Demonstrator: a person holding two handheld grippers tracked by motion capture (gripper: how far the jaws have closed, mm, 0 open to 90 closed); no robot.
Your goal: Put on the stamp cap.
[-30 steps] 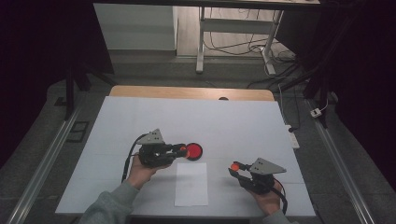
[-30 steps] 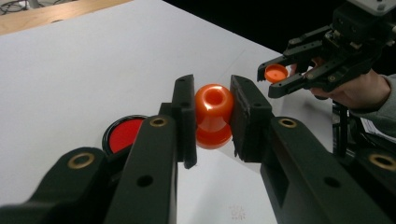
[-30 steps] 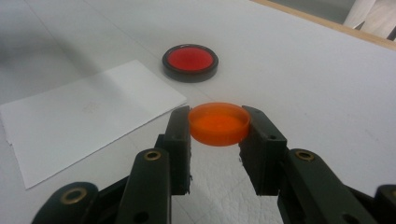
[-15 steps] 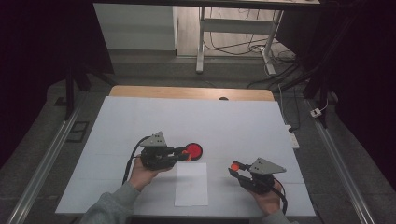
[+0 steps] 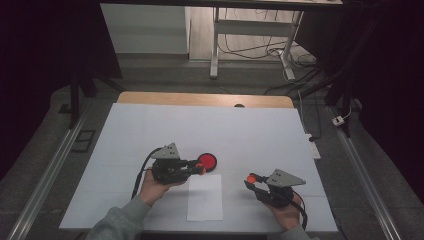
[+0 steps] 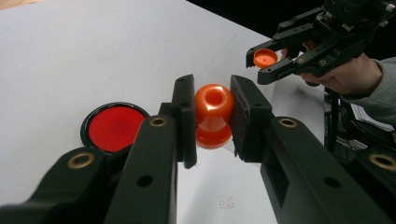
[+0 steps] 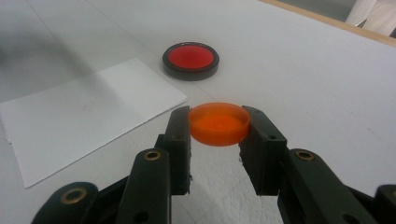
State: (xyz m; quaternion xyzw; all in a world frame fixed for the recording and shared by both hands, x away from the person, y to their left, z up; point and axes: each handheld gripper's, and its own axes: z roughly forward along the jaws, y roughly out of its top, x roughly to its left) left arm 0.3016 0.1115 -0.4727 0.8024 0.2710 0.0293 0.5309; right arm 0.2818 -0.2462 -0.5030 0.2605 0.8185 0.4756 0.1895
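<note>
Nearest to you, at the front edge of the white surface (image 5: pixel 150 125), a sheet of white paper (image 5: pixel 205 197) lies flat between your two hands.

To its right, your right gripper (image 5: pixel 251 178) sits in your right hand (image 5: pixel 287 212), aimed left and slightly away from you. Its jaws are closed on a shallow orange cap (image 7: pixel 218 123), one pad on either side of its rim, with the open side facing up in the right gripper view. The cap is held clear of the surface, just off the right edge of the paper.

To the left of the paper and a little farther out, your left hand (image 5: pixel 155 182) holds the left gripper (image 5: pixel 200 168), pointed to the right. Its jaws are clamped on a small orange stamp (image 6: pixel 213 115), a rounded knob with a dimple in its top and a wider foot below; the pads press on the knob from both sides. In the high view the stamp sits at the far left corner of the paper.

Just beyond the left gripper's tips lies a round red ink pad in a black rim (image 5: pixel 207 161), flat on the surface, close beside the stamp but not touching it as far as the views show. In the left gripper view it lies to the left of the jaws.

Farther out the surface lies bare up to a wooden edge (image 5: pixel 200 99), and beyond that a floor with cables and metal table legs (image 5: pixel 215 45).
</note>
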